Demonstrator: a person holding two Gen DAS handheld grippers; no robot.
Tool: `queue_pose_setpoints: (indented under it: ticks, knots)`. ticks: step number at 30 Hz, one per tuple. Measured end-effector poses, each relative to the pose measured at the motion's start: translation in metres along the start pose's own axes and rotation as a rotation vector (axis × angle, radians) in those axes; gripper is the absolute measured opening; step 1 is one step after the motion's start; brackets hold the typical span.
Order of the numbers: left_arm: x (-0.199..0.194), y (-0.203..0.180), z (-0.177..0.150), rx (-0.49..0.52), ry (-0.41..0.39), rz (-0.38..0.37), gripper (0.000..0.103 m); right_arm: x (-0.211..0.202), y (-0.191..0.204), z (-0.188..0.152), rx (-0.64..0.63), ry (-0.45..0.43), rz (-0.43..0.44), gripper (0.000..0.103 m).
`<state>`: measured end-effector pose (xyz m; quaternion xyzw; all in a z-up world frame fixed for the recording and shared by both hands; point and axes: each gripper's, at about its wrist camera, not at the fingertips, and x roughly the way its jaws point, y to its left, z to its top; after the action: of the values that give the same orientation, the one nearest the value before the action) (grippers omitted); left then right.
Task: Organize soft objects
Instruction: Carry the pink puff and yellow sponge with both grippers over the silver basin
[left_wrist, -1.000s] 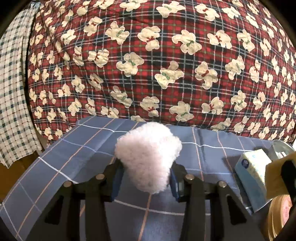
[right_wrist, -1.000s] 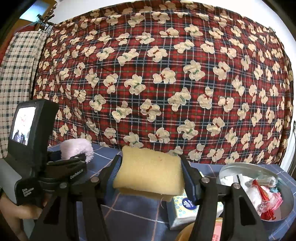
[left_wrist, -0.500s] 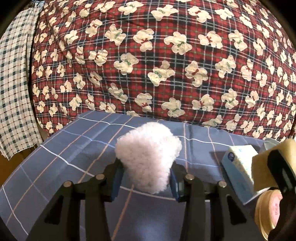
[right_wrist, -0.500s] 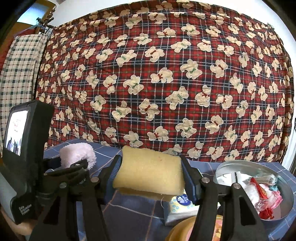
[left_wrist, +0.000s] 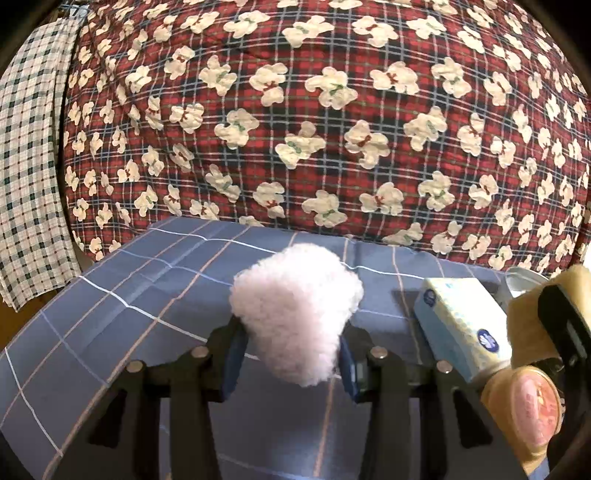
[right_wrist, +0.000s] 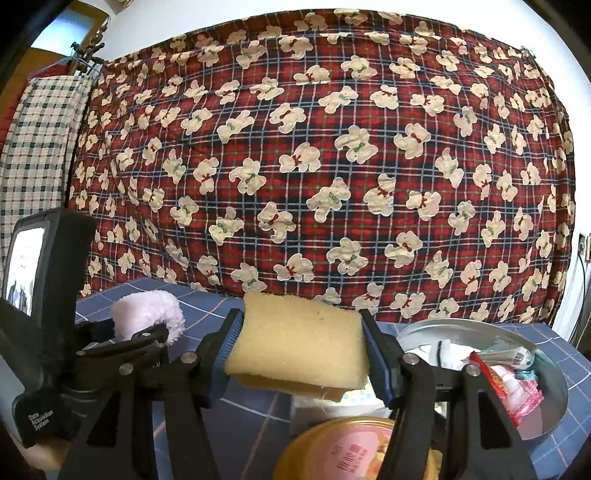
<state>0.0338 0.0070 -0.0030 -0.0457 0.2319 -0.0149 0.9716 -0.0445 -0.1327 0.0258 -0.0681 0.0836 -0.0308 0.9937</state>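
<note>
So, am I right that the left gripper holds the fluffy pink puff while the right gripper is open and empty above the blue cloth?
Not quite: the right gripper is shut on the yellow sponge, as the right wrist view shows. The left gripper does hold the fluffy pink puff above the blue cloth.

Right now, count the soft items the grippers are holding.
2. A fluffy pink puff is clamped in the left gripper; a yellow sponge is clamped in the right gripper. Others may be hidden.
</note>
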Motion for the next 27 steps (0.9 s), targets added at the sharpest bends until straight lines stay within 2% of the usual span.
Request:
queue_pose_setpoints:
  ticks: [27]
  knots:
    - [-0.039,-0.063,-0.021,0.035,-0.029,-0.055,0.043,-0.037,-0.065,-0.010,-0.024,-0.057,-0.076,0.064]
